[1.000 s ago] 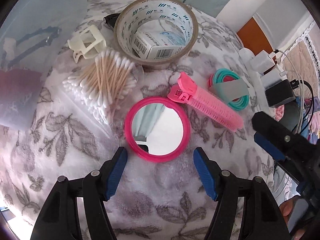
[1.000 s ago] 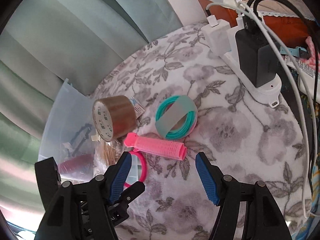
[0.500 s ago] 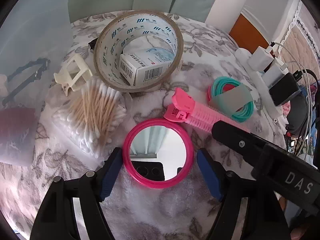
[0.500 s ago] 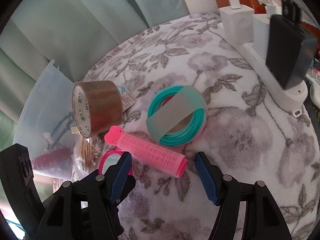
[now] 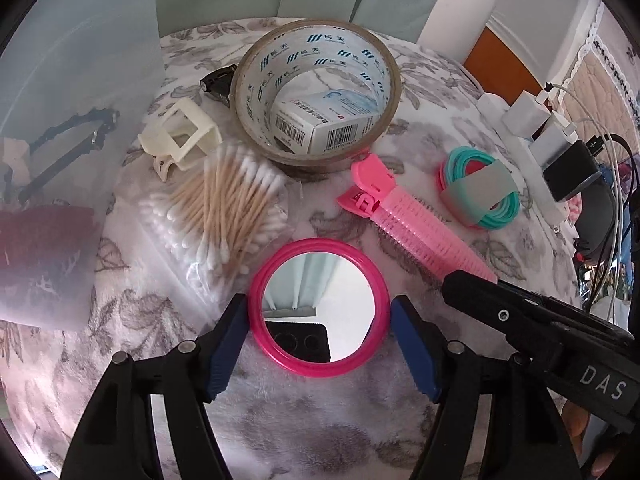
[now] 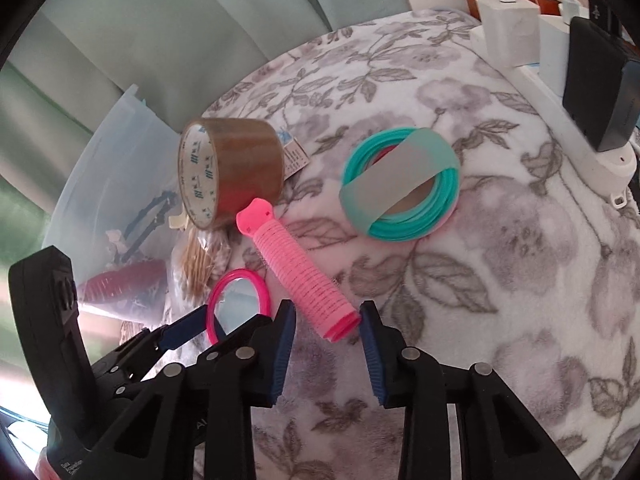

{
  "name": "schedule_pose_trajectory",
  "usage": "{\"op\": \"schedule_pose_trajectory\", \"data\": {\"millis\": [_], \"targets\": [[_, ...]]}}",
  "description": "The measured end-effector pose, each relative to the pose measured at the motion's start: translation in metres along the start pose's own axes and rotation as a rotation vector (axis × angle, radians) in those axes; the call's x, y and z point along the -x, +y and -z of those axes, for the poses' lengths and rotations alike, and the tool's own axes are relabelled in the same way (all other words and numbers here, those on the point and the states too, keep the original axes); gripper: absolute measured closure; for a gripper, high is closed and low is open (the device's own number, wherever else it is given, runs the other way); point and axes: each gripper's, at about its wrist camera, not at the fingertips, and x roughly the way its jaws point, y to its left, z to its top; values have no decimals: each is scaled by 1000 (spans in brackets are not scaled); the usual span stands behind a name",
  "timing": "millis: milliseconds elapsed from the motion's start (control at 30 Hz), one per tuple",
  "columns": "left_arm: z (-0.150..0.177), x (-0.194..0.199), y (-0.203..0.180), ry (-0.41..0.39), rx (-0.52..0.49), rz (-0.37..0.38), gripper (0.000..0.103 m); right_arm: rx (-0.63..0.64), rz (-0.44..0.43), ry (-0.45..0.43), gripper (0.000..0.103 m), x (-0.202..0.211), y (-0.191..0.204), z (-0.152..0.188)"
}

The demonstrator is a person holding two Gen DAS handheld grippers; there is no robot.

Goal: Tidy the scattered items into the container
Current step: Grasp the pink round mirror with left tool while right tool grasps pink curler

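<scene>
The mirror (image 5: pixel 319 307) is flanked by the spread jaws of the left gripper (image 5: pixel 319 334) on the floral cloth (image 6: pixel 500 240). The curler (image 6: pixel 300 276) end is bracketed by the open right gripper (image 6: pixel 327 344). The container (image 5: pixel 60 80) lies at left.

Both grippers' fingers (image 5: pixel 228 344) spread apart

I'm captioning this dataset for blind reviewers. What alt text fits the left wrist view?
The open left gripper straddles a round pink mirror lying on a floral cloth. Beyond it lie cotton swabs, a tape roll around a small box, a pink roller clip and teal hair ties. The right gripper's black body enters from the right.
</scene>
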Motion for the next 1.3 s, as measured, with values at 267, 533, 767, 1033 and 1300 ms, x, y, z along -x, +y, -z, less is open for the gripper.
{"op": "schedule_pose_trajectory", "data": {"millis": [267,533,767,1033,1300], "targets": [[2,-5,-8,7,-68,-52,28,30,-3,26,62,-7,12,1],[1,-3,0,-2,-55,-42,28,101,41,16,57,-17,29,-10],[2,-2,-8,1,-60,-50,29,72,17,27,66,-16,25,-7],[9,4,-14,21,-71,-49,29,-8,-36,45,72,-2,13,0],[13,38,-10,-14,-64,-65,30,-12,-56,-5,76,35,24,0]]}}
